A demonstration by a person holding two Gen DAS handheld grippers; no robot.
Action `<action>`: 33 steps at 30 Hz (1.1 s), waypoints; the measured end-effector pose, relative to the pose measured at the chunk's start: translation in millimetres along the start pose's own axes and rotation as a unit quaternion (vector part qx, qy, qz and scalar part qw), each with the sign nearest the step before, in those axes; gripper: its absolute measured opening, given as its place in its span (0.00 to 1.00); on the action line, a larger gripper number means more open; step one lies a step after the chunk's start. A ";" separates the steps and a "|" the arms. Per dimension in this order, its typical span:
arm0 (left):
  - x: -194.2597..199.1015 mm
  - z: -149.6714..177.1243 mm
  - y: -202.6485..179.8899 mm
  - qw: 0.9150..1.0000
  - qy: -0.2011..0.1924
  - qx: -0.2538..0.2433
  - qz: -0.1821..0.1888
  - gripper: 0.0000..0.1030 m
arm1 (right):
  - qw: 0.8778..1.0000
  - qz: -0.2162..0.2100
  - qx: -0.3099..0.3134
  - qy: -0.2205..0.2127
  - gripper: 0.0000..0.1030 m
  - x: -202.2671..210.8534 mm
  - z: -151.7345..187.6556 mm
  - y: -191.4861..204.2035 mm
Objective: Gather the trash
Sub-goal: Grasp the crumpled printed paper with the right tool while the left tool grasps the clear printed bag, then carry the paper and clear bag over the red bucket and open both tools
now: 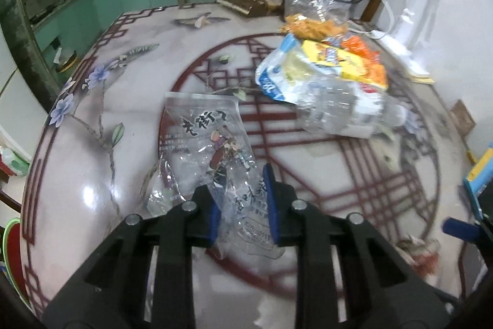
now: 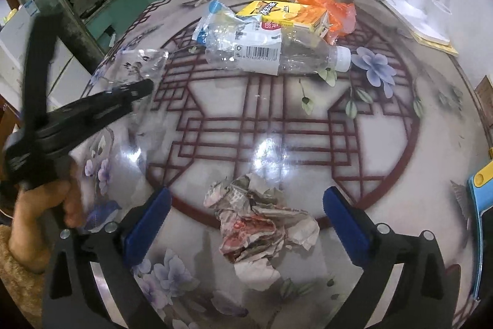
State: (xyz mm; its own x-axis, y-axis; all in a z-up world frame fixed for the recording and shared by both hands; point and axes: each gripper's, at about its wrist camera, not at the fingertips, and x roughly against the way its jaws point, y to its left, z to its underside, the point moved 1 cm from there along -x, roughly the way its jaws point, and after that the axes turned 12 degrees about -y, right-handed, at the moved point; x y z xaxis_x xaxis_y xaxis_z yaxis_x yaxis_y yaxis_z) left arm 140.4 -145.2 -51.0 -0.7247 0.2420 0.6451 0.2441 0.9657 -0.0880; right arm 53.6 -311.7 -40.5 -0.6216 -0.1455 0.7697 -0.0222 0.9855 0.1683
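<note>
Trash lies scattered on the counter (image 2: 385,144): my left tool (image 1: 243,205) has narrowed onto the clear printed bag (image 1: 203,141) at lower centre to lift it, while my right tool (image 2: 246,224) gapes wide, empty, straddling the crumpled paper wad (image 2: 262,224) I'd take next.

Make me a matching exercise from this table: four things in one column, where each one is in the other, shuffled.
1. clear printed wrapper
2. crumpled newspaper
3. plastic bottle
4. yellow carton

a. lying on its side mid-table
b. between the open right tongs
c. in the far pile, behind the bottle
d. between the left tongs' pads

Pairs: 1-d, 2-b, 3-a, 4-c
</note>
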 end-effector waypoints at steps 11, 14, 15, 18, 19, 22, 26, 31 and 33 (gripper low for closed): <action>98.6 16.4 8.0 0.997 -0.032 0.008 0.064 0.23 | 0.999 0.028 0.023 0.040 0.60 -20.1 26.4 6.0; 121.7 23.1 18.7 0.997 -0.042 0.010 0.067 0.23 | 0.999 0.017 0.029 0.040 0.46 -21.0 28.9 12.3; 128.9 25.3 24.6 0.997 -0.045 0.013 0.067 0.23 | 0.999 0.014 0.033 0.037 0.44 -19.2 28.5 15.3; 146.9 29.4 43.0 0.996 -0.055 0.014 0.062 0.23 | 0.999 -0.005 0.035 0.019 0.43 -7.5 23.1 25.5; 150.7 30.0 47.0 0.996 -0.059 0.011 0.059 0.23 | 0.999 -0.012 0.032 0.007 0.43 0.1 20.8 30.2; 163.9 31.0 62.6 0.996 -0.070 -0.003 0.047 0.23 | 0.999 -0.027 0.022 -0.018 0.43 18.3 18.9 43.0; 177.4 28.8 82.5 0.996 -0.084 -0.008 0.043 0.23 | 0.997 -0.018 0.034 -0.067 0.43 47.9 23.1 71.8; 181.2 34.5 100.6 0.995 -0.096 -0.006 0.032 0.23 | 0.992 0.036 0.048 -0.110 0.43 64.7 31.2 102.1; 179.6 40.2 105.3 0.995 -0.092 -0.006 0.031 0.23 | 0.991 0.045 0.051 -0.118 0.43 65.6 35.1 114.1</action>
State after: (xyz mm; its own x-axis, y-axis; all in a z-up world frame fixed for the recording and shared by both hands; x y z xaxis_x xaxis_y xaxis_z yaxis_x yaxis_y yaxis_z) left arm 10.0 3.7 25.1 -0.8139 0.3155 0.4879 0.2990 0.9474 -0.1139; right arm -17.1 -205.7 7.5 -0.7896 -0.0431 0.6122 -0.0292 0.9990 0.0326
